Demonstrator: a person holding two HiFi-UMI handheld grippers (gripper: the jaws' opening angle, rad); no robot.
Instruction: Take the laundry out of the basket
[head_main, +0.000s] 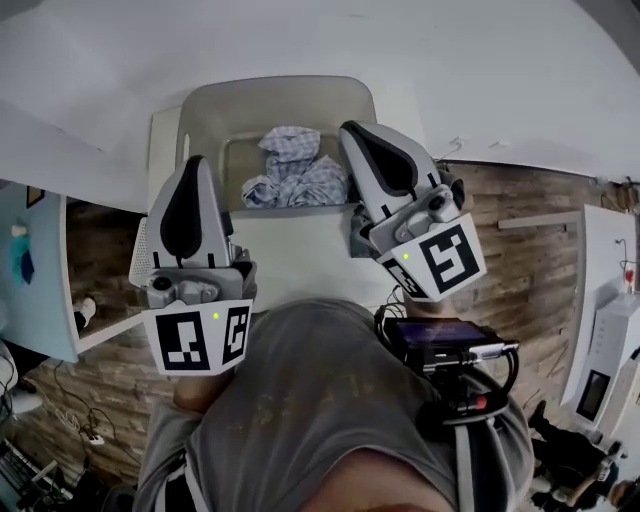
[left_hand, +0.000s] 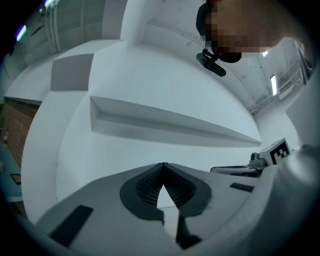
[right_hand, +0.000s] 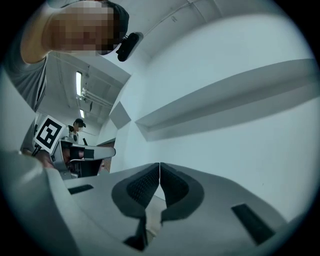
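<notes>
A beige plastic basket (head_main: 203, 112) stands on a white table (head_main: 290, 262) in the head view. In it lies a crumpled blue-and-white checked cloth (head_main: 292, 166). My left gripper (head_main: 193, 163) hovers over the basket's left front corner. My right gripper (head_main: 347, 129) hangs just right of the cloth, over the basket's right side. In the left gripper view the left gripper (left_hand: 162, 164) is shut with nothing between its pads. The right gripper (right_hand: 159, 164) is also shut and empty in its own view. Both gripper views face a white wall, so neither shows the basket or the cloth.
A long white ledge (left_hand: 170, 122) runs along the wall ahead. Wood-pattern floor (head_main: 540, 250) lies right of the table, with white equipment (head_main: 610, 340) beyond. A light blue panel (head_main: 35, 270) stands at the left. Another person (right_hand: 78, 125) stands far off.
</notes>
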